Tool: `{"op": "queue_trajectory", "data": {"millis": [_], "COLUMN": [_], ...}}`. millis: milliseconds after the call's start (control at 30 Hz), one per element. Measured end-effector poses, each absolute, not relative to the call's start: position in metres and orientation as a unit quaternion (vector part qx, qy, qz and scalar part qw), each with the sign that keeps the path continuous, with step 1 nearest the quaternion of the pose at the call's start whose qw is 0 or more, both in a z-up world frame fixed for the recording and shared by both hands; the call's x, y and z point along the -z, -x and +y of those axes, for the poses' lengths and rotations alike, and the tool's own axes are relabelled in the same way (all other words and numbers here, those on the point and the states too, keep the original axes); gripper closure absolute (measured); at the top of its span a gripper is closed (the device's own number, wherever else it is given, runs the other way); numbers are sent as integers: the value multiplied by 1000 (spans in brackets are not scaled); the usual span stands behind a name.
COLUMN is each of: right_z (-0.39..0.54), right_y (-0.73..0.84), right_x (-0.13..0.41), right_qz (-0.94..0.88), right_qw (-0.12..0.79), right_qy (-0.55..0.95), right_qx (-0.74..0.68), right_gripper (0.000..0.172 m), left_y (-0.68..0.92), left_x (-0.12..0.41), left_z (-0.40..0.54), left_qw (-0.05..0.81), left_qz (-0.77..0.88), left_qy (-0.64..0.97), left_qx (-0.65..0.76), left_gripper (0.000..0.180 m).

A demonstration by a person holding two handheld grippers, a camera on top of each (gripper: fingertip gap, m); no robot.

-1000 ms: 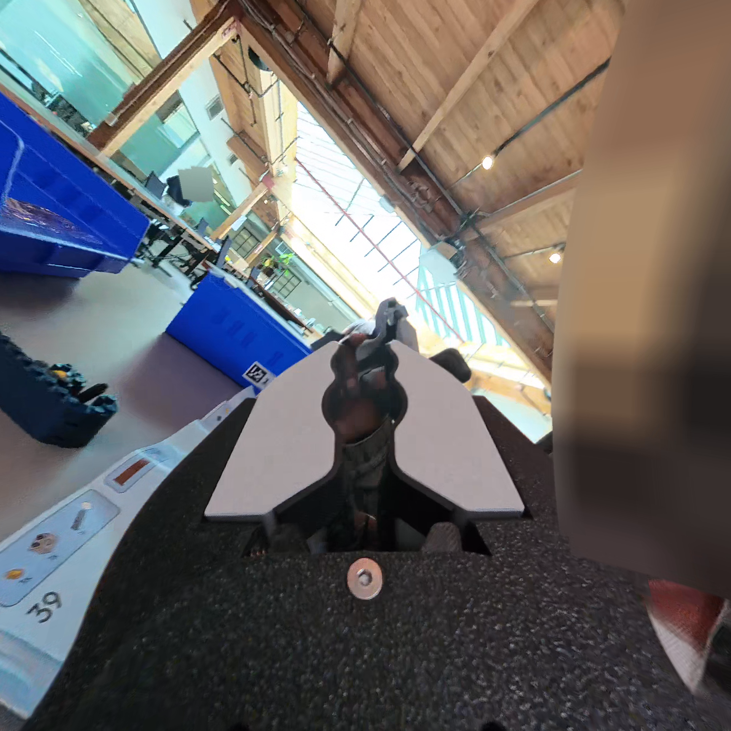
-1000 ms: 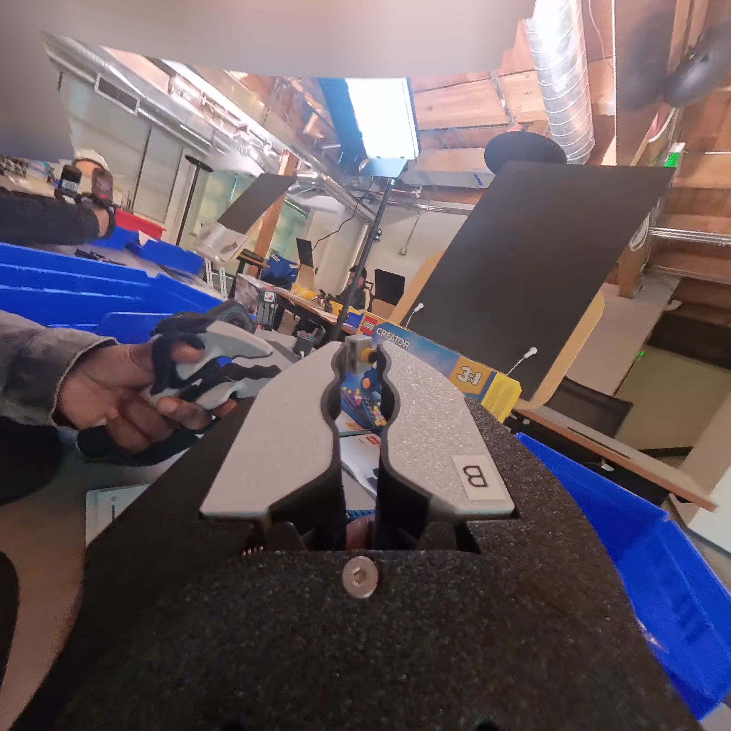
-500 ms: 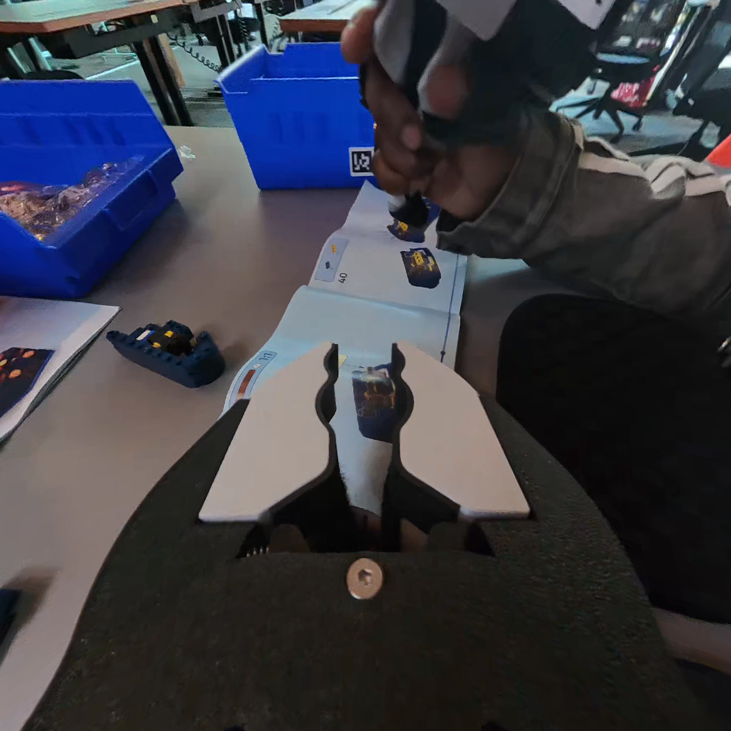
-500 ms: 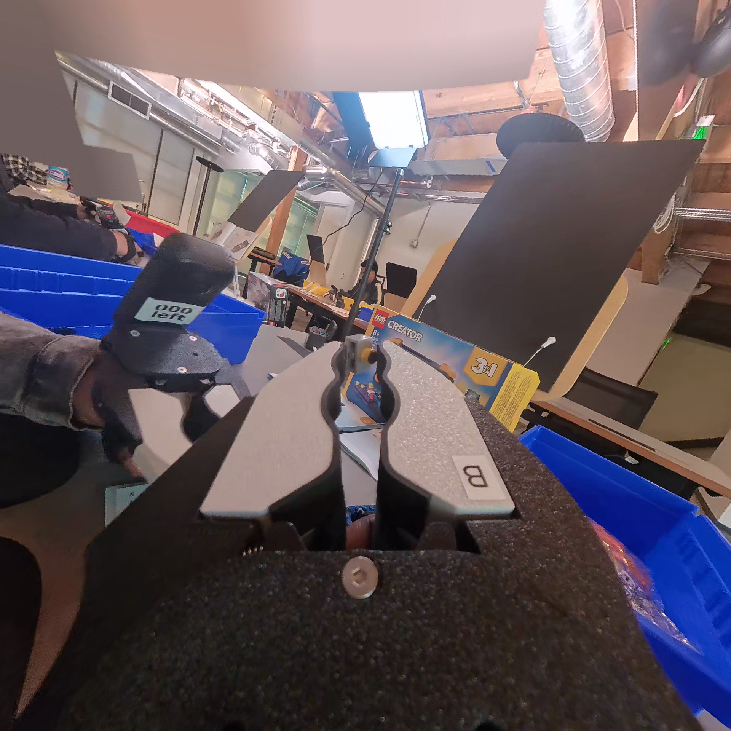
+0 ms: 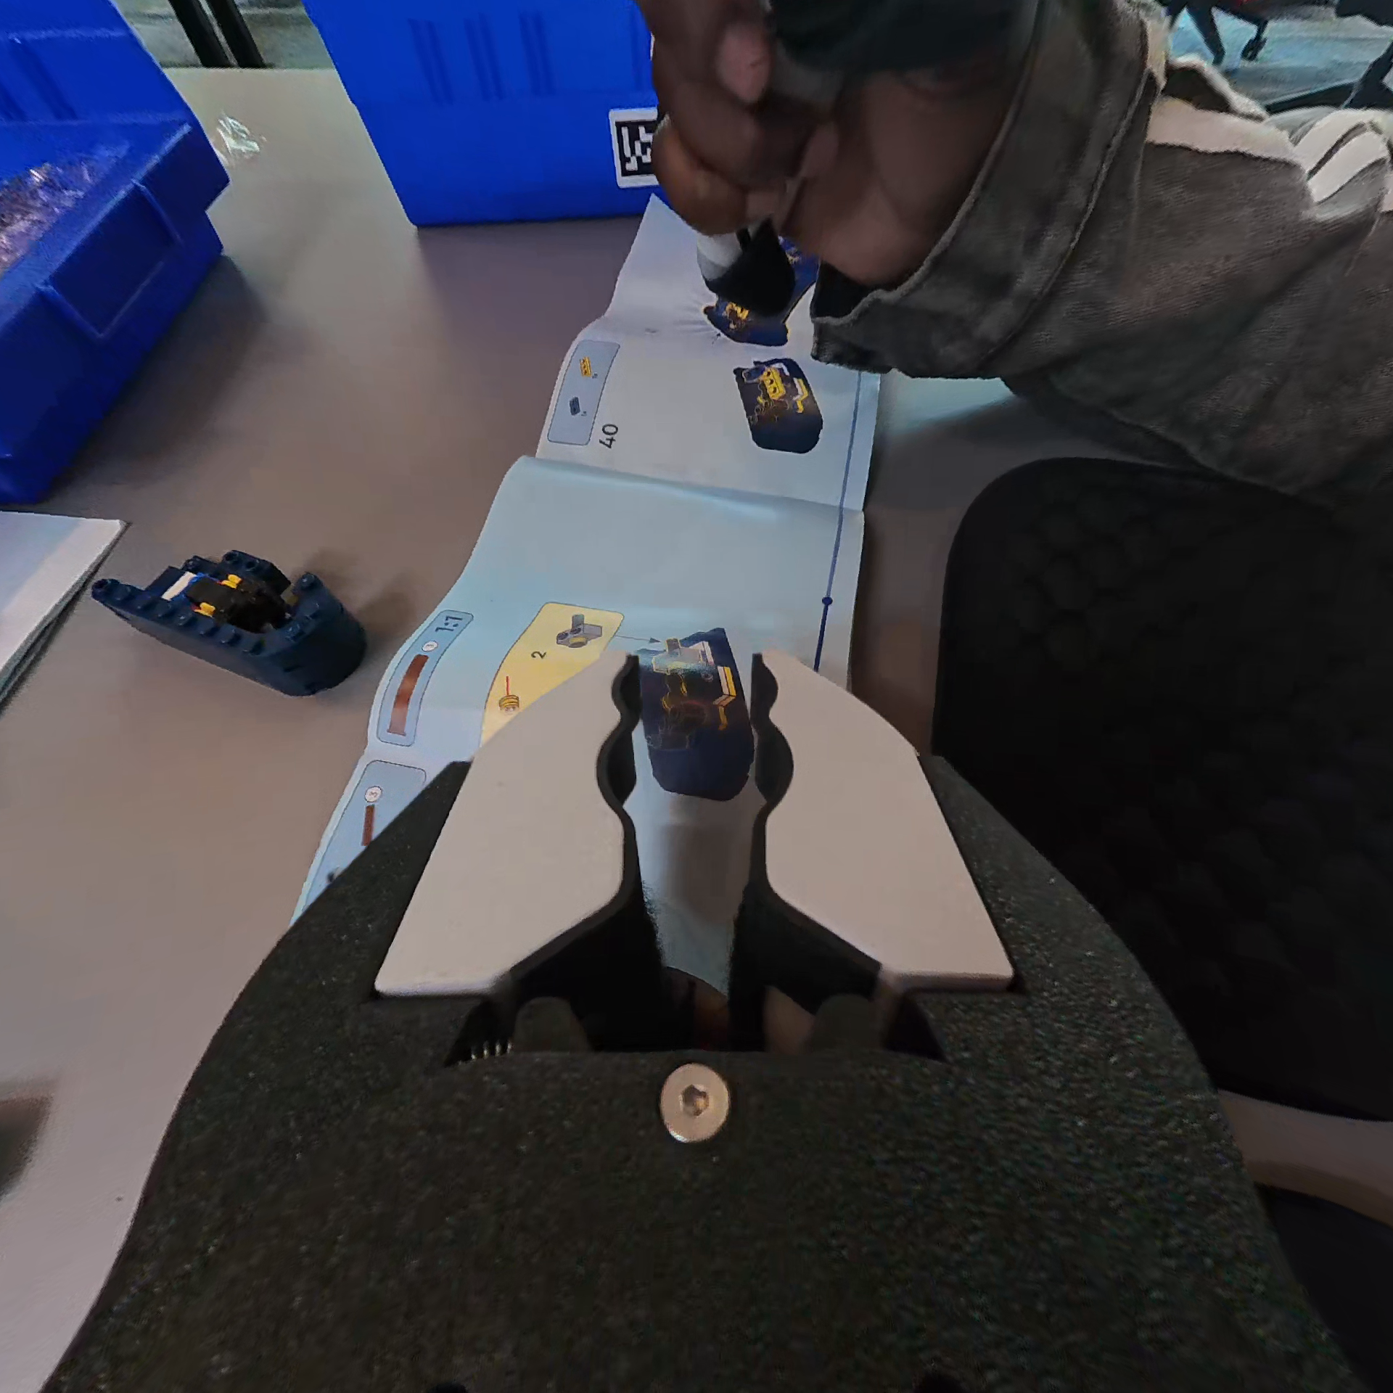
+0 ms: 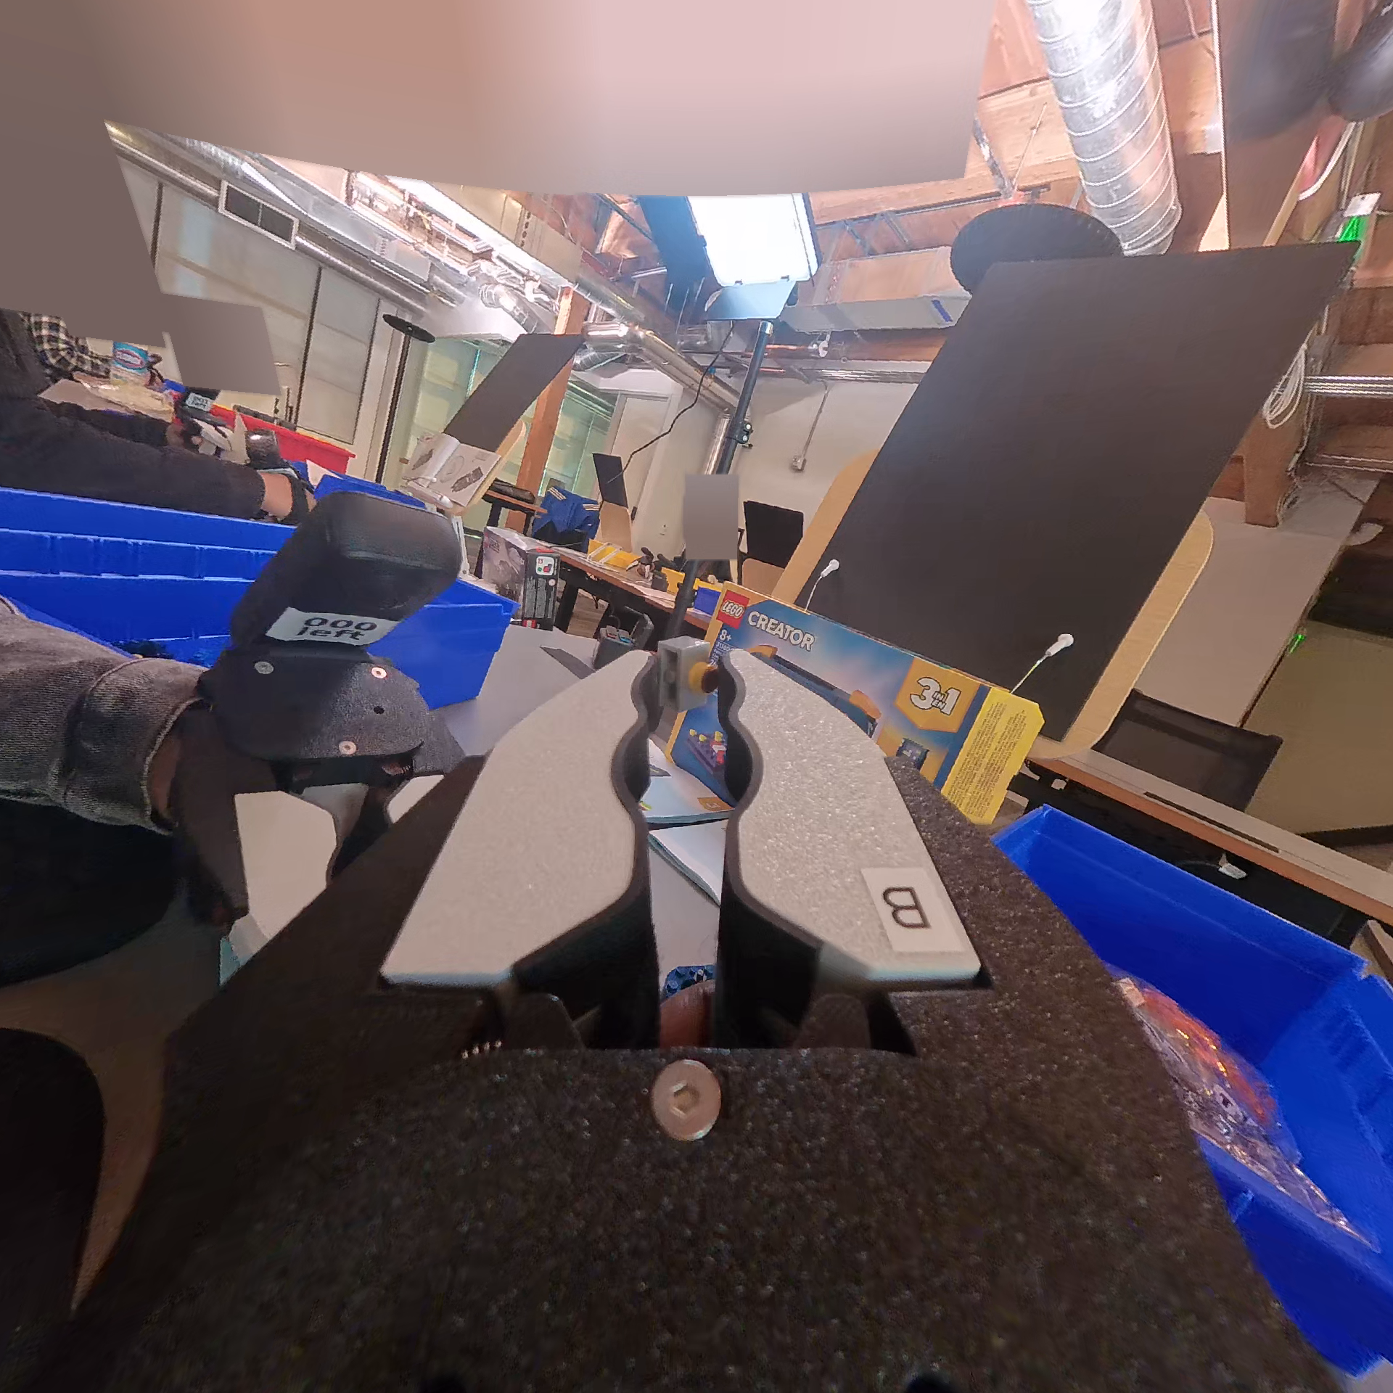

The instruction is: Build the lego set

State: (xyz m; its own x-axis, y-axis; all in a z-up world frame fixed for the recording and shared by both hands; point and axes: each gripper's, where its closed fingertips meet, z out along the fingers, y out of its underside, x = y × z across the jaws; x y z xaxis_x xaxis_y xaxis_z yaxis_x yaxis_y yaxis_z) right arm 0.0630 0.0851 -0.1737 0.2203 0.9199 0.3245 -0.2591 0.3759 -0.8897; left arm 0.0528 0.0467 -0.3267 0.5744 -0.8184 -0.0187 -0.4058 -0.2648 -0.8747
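My left gripper [image 5: 690, 663] is open and empty. It hovers over an open instruction booklet [image 5: 663, 543] on the grey table [image 5: 316, 362]. A dark blue brick model [image 5: 241, 626] lies on the table to its left. My right gripper [image 6: 684, 663] is shut on a small grey brick [image 6: 673, 675] with a yellow pin [image 6: 705, 678] on its side, held at the fingertips, raised and pointing out across the room. A hand [image 5: 791, 136] grips the right gripper's handle above the booklet's far end. The left gripper's black body [image 6: 324, 678] shows at the left of the right wrist view.
Blue bins stand behind the booklet [image 5: 490, 113] and at the left [image 5: 75, 264]. Another booklet's corner [image 5: 45, 573] lies at the left edge. A toy box [image 6: 889, 708], a black board [image 6: 1055, 490] and a blue bin with bagged parts [image 6: 1244, 1017] are to the right. Some 15 centimeters of space lies between my two pairs of fingers.
The left wrist view swung from the ceiling down onto the table and booklet, and its jaws opened wider. The right gripper kept its hold on the grey brick and barely moved.
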Motion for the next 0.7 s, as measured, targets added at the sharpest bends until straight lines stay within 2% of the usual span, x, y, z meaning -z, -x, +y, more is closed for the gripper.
{"op": "queue_trajectory", "data": {"millis": [500, 700], "right_z": [85, 86], "right_y": [-61, -62], "right_x": [175, 174], "right_qz": [-460, -455], "right_qw": [689, 689], "right_qy": [363, 366], "right_qx": [-426, -431], "right_gripper": [157, 157], "left_y": [-53, -50], "left_x": [336, 356], "left_z": [44, 38], "left_qw": [429, 367], "left_qz": [417, 433], "left_qy": [774, 800], "left_qx": [209, 191], "left_gripper": [157, 158]}}
